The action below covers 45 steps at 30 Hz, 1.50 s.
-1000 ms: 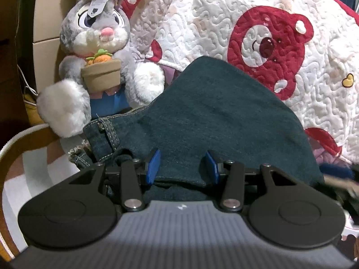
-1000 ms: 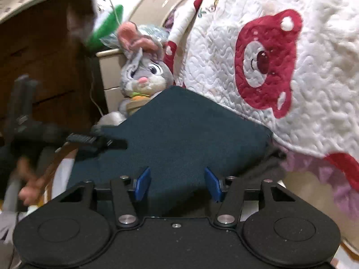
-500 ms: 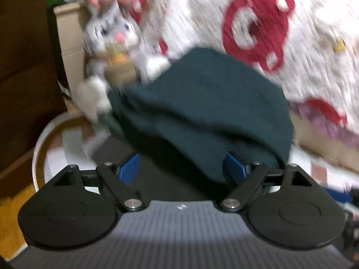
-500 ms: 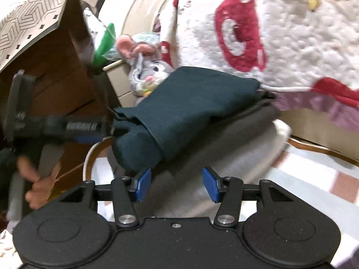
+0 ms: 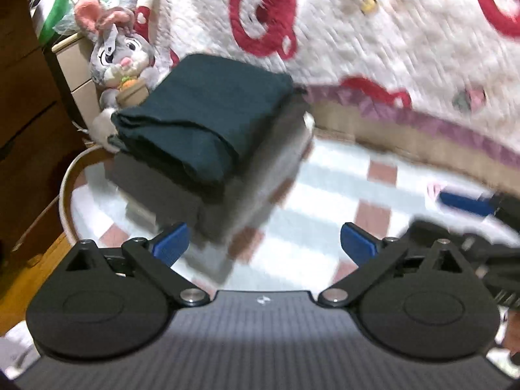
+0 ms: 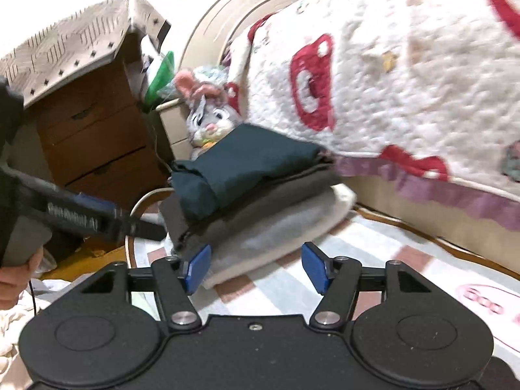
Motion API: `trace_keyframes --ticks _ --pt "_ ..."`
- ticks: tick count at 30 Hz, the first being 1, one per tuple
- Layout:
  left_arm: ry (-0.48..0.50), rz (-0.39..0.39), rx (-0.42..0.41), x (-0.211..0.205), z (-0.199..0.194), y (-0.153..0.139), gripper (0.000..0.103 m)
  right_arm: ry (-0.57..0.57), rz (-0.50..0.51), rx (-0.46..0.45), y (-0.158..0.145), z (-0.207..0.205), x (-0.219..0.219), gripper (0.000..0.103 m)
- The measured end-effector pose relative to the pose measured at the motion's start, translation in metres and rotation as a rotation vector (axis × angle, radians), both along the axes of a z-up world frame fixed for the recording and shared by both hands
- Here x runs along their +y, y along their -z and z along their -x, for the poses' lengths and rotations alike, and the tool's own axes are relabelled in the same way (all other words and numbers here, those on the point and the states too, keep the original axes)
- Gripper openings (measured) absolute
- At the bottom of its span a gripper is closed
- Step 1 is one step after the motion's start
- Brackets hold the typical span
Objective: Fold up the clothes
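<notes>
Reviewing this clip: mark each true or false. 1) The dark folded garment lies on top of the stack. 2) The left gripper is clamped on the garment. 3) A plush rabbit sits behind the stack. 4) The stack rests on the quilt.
1) True: the dark folded garment tops the stack.
2) False: the left gripper is opening, with nothing between its fingers.
3) True: the plush rabbit sits behind it.
4) False: the stack is on the striped mat, beside the quilt.

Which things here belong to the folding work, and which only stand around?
Part of the job:
- dark folded garment, top of the pile
- grey folded garment beneath
- left gripper, right gripper, both empty, opening

Just around:
- plush rabbit
- quilt
- wooden drawers
</notes>
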<state>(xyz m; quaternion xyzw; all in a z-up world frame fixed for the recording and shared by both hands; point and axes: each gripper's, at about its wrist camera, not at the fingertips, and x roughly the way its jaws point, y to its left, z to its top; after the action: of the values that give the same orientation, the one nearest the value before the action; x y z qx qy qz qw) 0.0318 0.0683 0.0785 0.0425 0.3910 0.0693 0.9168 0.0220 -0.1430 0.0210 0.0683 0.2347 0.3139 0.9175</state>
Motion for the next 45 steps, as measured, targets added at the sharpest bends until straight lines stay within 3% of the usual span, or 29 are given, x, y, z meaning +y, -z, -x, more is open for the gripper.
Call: trace_keyframes --ticks 3,7,10,14,18,24,30,45 --pt "-0.025 -0.014 -0.014 -0.031 0.019 0.000 0.103 0.032 -0.022 -0.015 -0.006 0.017 -0.042 0.075" --pt "-0.097 -0.010 -0.021 -0.070 0.032 0.009 0.103 0.075 -0.053 -0.009 -0.001 0.029 -0.074 0.076" --pt "-0.166 -0.004 0.028 -0.091 0.033 0.029 0.103 0.108 -0.070 0.011 0.007 0.032 -0.083 0.076" --pt "-0.178 -0.045 0.061 -0.108 0.051 0.055 0.103 0.068 -0.020 0.026 0.011 0.042 -0.079 0.076" --pt "-0.198 -0.096 0.012 -0.111 0.068 0.074 0.103 0.051 0.034 0.033 0.016 0.053 -0.071 0.076" --pt "-0.167 -0.140 -0.037 -0.111 0.075 0.077 0.103 0.041 0.058 0.056 0.025 0.060 -0.063 0.077" --pt "-0.173 -0.105 -0.036 -0.106 0.076 0.072 0.103 0.030 0.047 0.046 0.023 0.064 -0.063 0.078" --pt "-0.166 -0.106 -0.010 -0.108 0.072 0.076 0.103 0.010 0.022 0.079 0.027 0.061 -0.065 0.079"
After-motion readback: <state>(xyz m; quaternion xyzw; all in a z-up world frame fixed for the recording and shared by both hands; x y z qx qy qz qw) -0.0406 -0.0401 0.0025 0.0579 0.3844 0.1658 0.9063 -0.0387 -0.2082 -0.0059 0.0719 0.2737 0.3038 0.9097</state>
